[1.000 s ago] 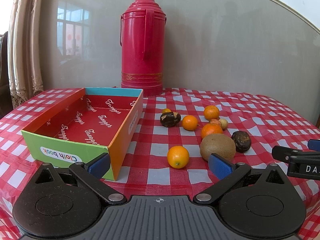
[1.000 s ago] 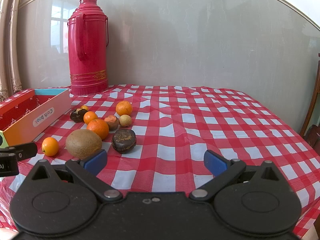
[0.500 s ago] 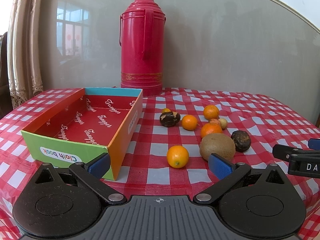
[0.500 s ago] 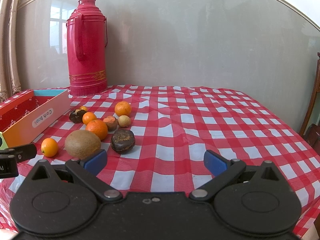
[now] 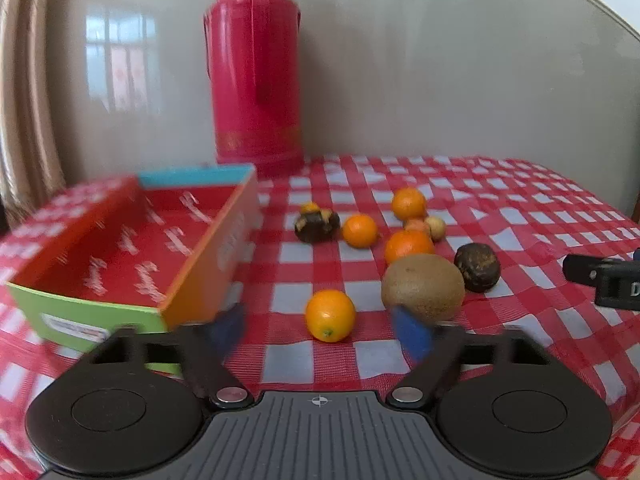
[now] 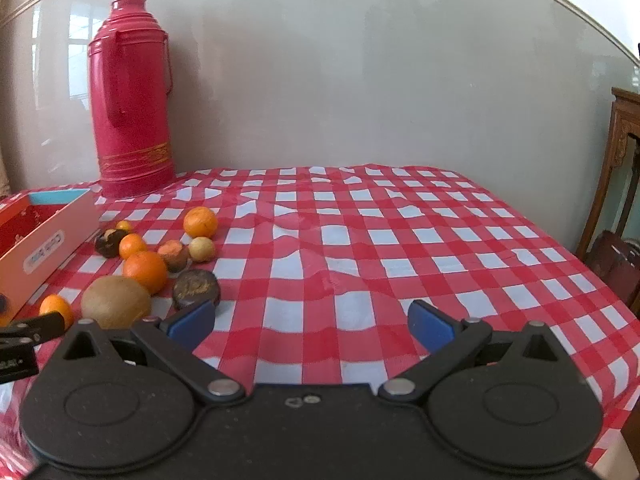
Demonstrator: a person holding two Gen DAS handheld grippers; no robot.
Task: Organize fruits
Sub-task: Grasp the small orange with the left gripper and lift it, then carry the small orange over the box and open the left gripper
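Since a moment ago the left gripper [image 5: 320, 330] has pushed forward, fingers spread around nothing, the small orange [image 5: 330, 314] just ahead between its blue pads; that view is blurred. Right gripper [image 6: 311, 322] hangs spread over the checked cloth [image 6: 400, 240]. Fruits (kiwi [image 5: 423, 288], oranges, dark ones) lie loose right of the box [image 5: 192, 280], none inside. Box side reads "Cloth book" [image 6: 44, 250]; red script inside is unreadable. Flask [image 5: 256, 80] stands behind the box
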